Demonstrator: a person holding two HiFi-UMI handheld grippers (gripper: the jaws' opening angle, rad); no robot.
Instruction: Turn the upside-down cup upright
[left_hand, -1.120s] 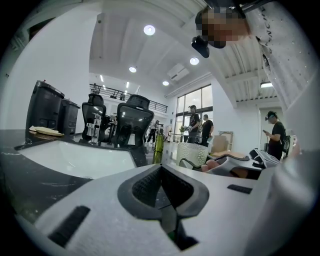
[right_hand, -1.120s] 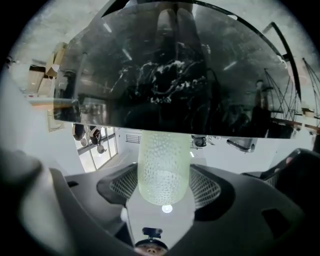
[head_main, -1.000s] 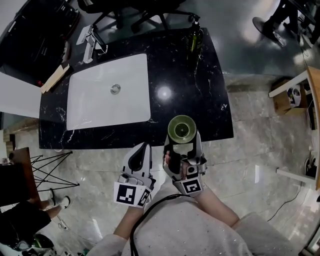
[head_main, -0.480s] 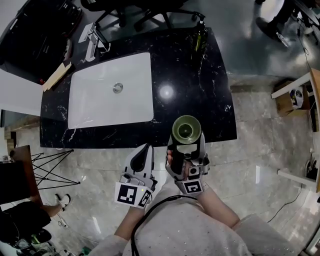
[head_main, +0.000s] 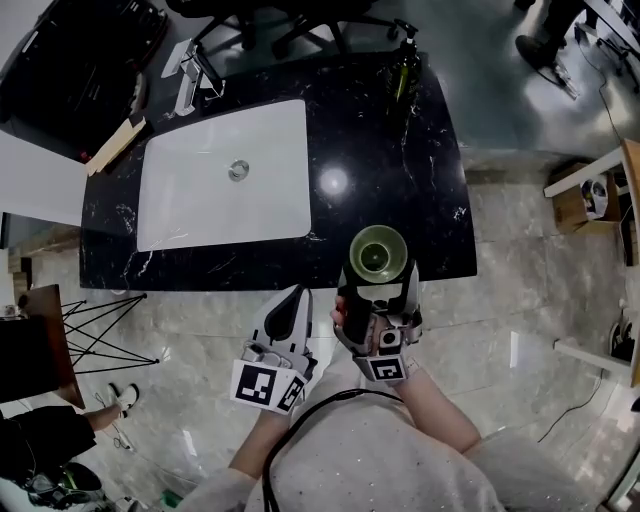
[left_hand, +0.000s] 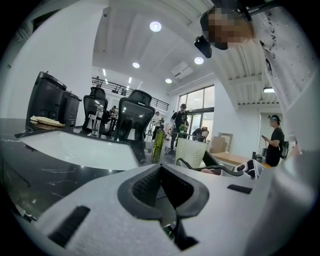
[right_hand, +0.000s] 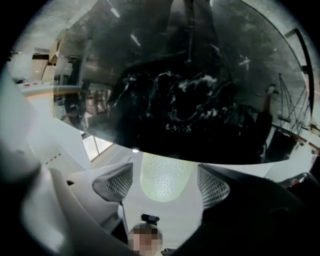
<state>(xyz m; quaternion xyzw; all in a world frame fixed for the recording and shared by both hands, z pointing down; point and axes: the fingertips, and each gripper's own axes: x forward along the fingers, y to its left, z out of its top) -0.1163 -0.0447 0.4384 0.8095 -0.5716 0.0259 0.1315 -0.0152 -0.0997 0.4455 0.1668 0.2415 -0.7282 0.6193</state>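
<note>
The pale green dimpled cup (head_main: 378, 253) stands mouth up on the black marble counter (head_main: 400, 150), close to its front edge. My right gripper (head_main: 378, 274) reaches it from the front with a finger on each side. Its jaws have just been opening. In the right gripper view the cup (right_hand: 164, 175) sits between the mesh pads (right_hand: 119, 183) with a thin gap on both sides. My left gripper (head_main: 292, 300) hangs just left of it, off the counter, shut with nothing in it. The left gripper view shows its pads meeting (left_hand: 167, 184) and the cup (left_hand: 191, 151) to the right.
A white sink (head_main: 220, 180) fills the counter's left half. A green bottle (head_main: 404, 70) stands at the back right and a small stand (head_main: 190, 80) at the back left. Office chairs (head_main: 290, 20) are behind the counter, a black wire frame (head_main: 100, 340) at its left.
The right gripper's fingers stand a little wider around the cup than before. The cup and both hands have stayed where they were.
</note>
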